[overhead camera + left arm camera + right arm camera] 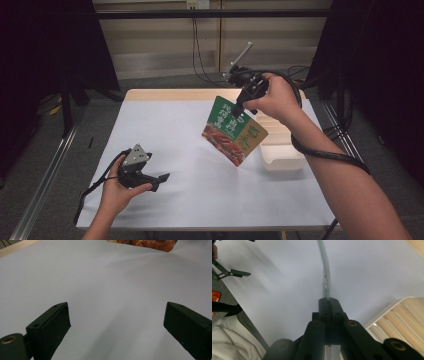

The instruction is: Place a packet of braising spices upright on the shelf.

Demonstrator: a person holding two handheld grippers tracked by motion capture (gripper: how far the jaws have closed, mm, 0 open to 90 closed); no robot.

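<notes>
A flat food pouch point(234, 131), green at the top with a picture of reddish food below, hangs tilted in the air over the right middle of the white table point(165, 130). My right gripper point(239, 111) is shut on its upper edge; in the right gripper view the pouch point(325, 272) runs edge-on away from the closed jaws of the right gripper point(328, 300). My left gripper point(161, 181) rests low near the table's front left, open, with bare table between its fingers point(51, 327). The pouch's lower edge point(150, 243) shows at the top of the left gripper view.
A pale tray point(280, 150) with wooden slats sits at the table's right edge, just behind and below the pouch; its rim point(387, 310) appears in the right gripper view. Cables trail from both grippers. Dark curtains and stand legs surround the table.
</notes>
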